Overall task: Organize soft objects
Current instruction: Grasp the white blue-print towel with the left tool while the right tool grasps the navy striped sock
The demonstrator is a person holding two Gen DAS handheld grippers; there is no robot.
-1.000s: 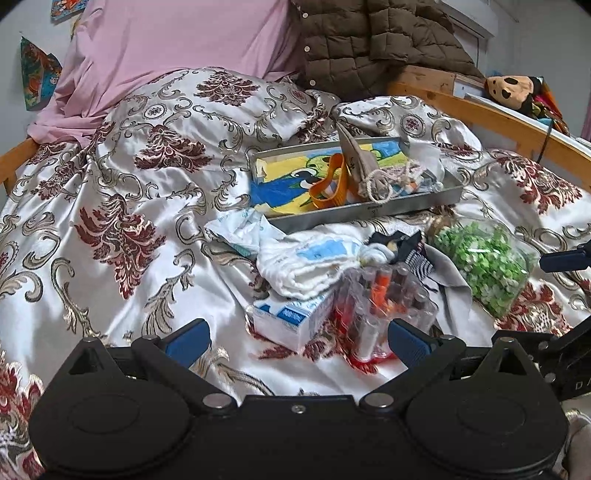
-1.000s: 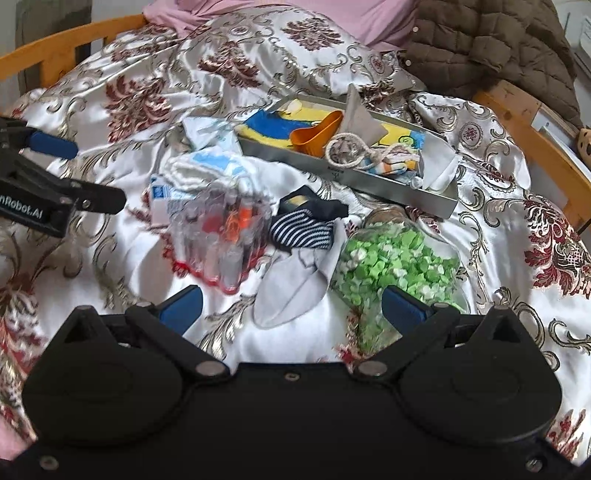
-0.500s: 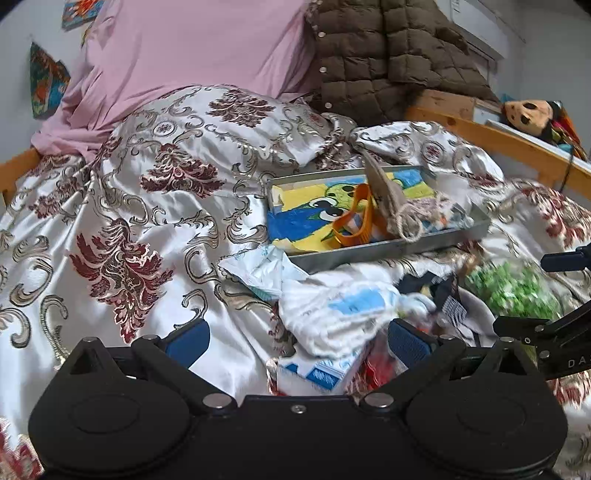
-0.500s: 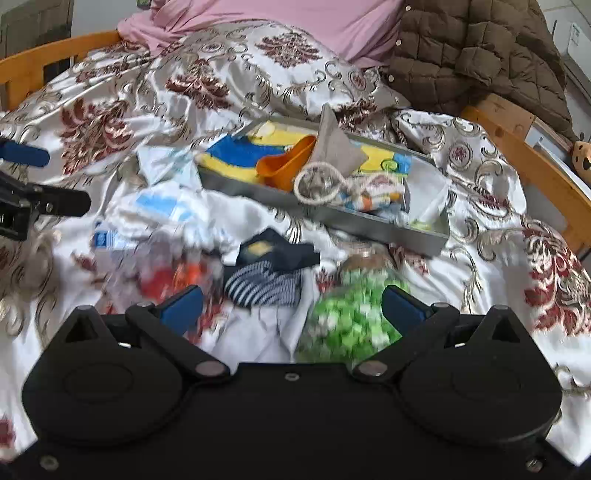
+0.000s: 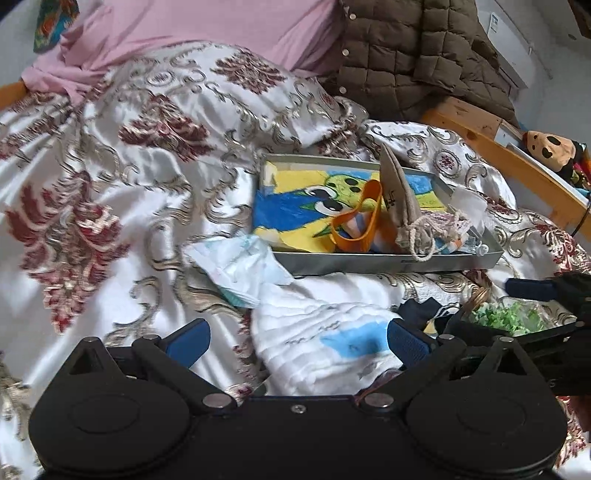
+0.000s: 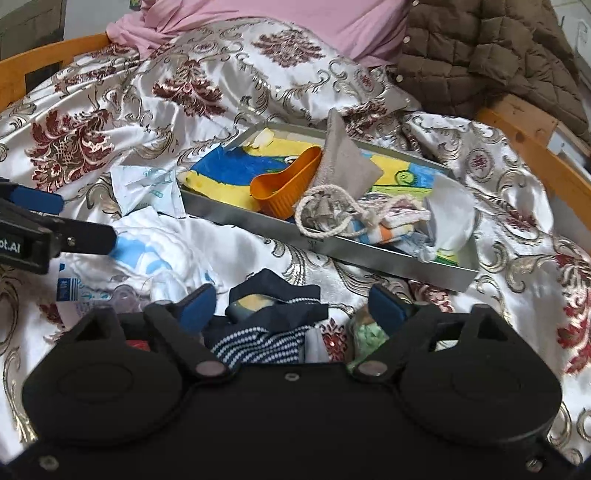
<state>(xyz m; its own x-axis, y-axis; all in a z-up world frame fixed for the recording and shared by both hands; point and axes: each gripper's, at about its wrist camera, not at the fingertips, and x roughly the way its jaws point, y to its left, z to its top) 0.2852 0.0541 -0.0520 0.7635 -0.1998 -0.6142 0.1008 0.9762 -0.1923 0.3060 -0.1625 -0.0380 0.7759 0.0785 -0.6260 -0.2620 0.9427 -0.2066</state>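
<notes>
A grey metal tray (image 5: 369,260) (image 6: 347,254) lies on the patterned bedspread, holding a blue-and-yellow cloth (image 5: 291,206), an orange cup (image 6: 284,184), a beige drawstring pouch (image 6: 343,162) and a white pouch (image 6: 450,218). In front of it lie a white-and-blue cloth (image 5: 325,332) (image 6: 147,251), a crumpled wipe packet (image 5: 243,266) and dark striped socks (image 6: 269,325). My left gripper (image 5: 295,341) is open, straddling the white-and-blue cloth. My right gripper (image 6: 291,306) is open, straddling the socks.
A bag of green pieces (image 5: 506,317) (image 6: 365,332) lies right of the socks. A small blue-and-white carton (image 6: 70,291) and clear vials (image 6: 125,295) lie left of them. A pink pillow (image 5: 207,26), brown quilted jacket (image 5: 410,55) and wooden bed rail (image 5: 517,166) border the bed.
Both grippers have moved forward and lower toward the pile. The white cloth now sits between my left fingers and the socks between my right fingers. Both stayed open.
</notes>
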